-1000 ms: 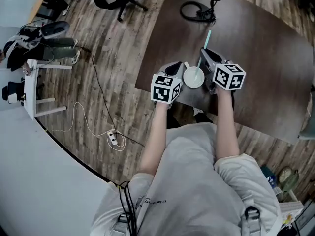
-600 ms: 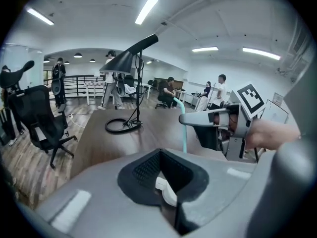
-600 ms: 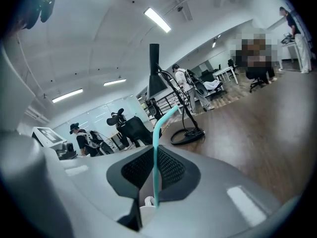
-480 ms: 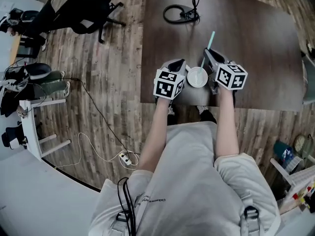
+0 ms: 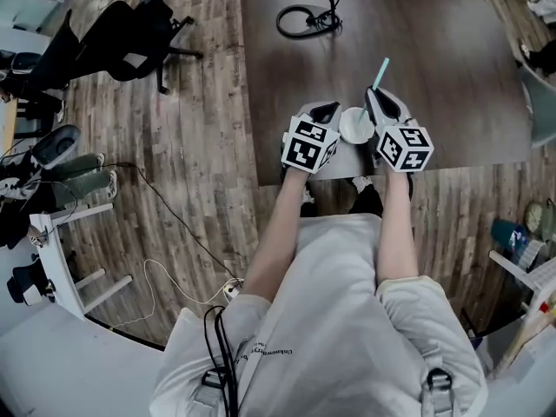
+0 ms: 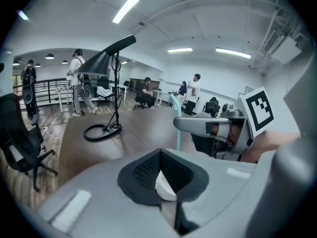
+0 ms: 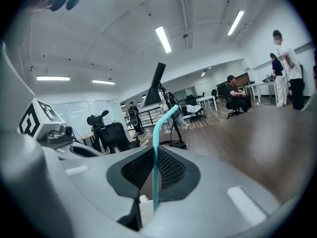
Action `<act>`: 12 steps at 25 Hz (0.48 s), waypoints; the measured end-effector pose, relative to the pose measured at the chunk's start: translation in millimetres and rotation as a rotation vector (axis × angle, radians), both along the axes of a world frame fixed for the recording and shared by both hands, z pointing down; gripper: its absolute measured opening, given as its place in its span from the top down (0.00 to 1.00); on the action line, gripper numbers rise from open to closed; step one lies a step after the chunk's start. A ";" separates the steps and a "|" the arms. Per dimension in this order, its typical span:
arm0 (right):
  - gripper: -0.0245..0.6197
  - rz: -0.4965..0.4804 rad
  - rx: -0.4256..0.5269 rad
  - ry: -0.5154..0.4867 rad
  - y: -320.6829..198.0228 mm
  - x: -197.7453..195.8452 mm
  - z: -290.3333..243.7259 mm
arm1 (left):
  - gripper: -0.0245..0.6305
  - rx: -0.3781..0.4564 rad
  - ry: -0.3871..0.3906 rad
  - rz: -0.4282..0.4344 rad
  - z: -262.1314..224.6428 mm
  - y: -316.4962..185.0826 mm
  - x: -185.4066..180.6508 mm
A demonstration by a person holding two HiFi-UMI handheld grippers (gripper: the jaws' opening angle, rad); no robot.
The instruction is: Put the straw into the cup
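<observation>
A white cup (image 5: 354, 125) with a lid stands at the near edge of the dark table (image 5: 452, 68). My left gripper (image 5: 328, 113) is at the cup's left side. In the left gripper view the jaws are shut on the cup's white rim (image 6: 166, 188). My right gripper (image 5: 377, 95) is at the cup's right side, shut on a teal straw (image 5: 380, 74) that sticks up past its jaws. In the right gripper view the straw (image 7: 155, 167) stands upright between the pads, its bent tip on top, with the cup (image 7: 145, 208) just below the jaws.
A black coiled cable (image 5: 301, 19) with a stand lies at the table's far side. A black office chair (image 5: 130, 33) stands on the wooden floor to the left, and cables run across the floor (image 5: 174, 207). People sit and stand in the room's background.
The head view has swung, so the table sits more square in the picture. Both grippers stay at the cup. The straw's tip shows a little nearer to the cup than before.
</observation>
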State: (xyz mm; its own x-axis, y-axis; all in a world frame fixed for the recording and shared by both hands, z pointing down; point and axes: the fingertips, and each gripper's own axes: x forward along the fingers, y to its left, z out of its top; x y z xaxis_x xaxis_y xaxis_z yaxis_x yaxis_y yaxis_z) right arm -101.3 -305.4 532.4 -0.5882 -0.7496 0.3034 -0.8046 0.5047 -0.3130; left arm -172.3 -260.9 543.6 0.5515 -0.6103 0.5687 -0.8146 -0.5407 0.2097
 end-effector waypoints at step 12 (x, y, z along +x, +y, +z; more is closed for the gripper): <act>0.89 0.113 0.079 -0.031 25.7 0.6 6.2 | 0.96 0.060 -0.014 0.142 -6.2 17.8 5.1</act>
